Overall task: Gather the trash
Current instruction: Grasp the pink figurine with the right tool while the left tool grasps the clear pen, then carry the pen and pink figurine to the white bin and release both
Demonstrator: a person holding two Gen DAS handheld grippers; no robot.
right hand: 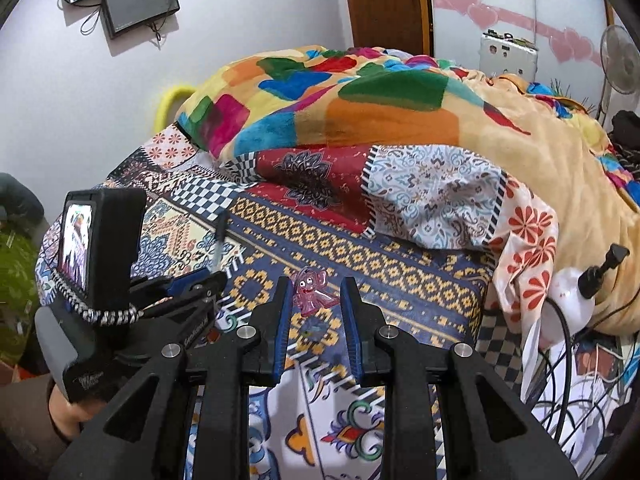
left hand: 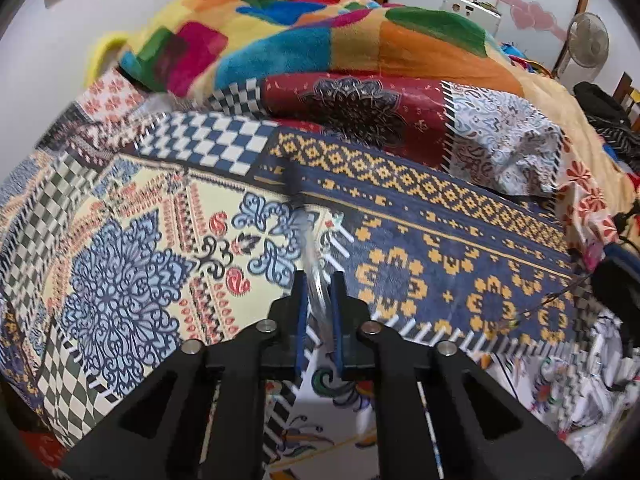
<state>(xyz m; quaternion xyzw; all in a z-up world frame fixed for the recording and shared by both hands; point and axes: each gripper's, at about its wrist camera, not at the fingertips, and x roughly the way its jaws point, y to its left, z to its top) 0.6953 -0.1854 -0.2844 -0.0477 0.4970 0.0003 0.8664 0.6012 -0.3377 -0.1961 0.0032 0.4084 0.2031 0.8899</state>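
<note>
My left gripper [left hand: 319,280] is shut on a clear pen with a dark cap [left hand: 304,224], which sticks forward above the patterned bedsheet [left hand: 440,240]. The same pen [right hand: 219,236] shows in the right wrist view, standing up from the left gripper [right hand: 200,280]. My right gripper [right hand: 314,286] is open just above the bed, its blue pads either side of a small pink translucent elephant-shaped piece [right hand: 310,290] lying on the sheet.
A heaped multicoloured blanket [right hand: 360,108] and a folded patchwork quilt [right hand: 400,188] fill the back of the bed. A white power strip with a black plug [right hand: 576,280] and cables lies at the right edge. A fan [right hand: 620,64] stands at far right.
</note>
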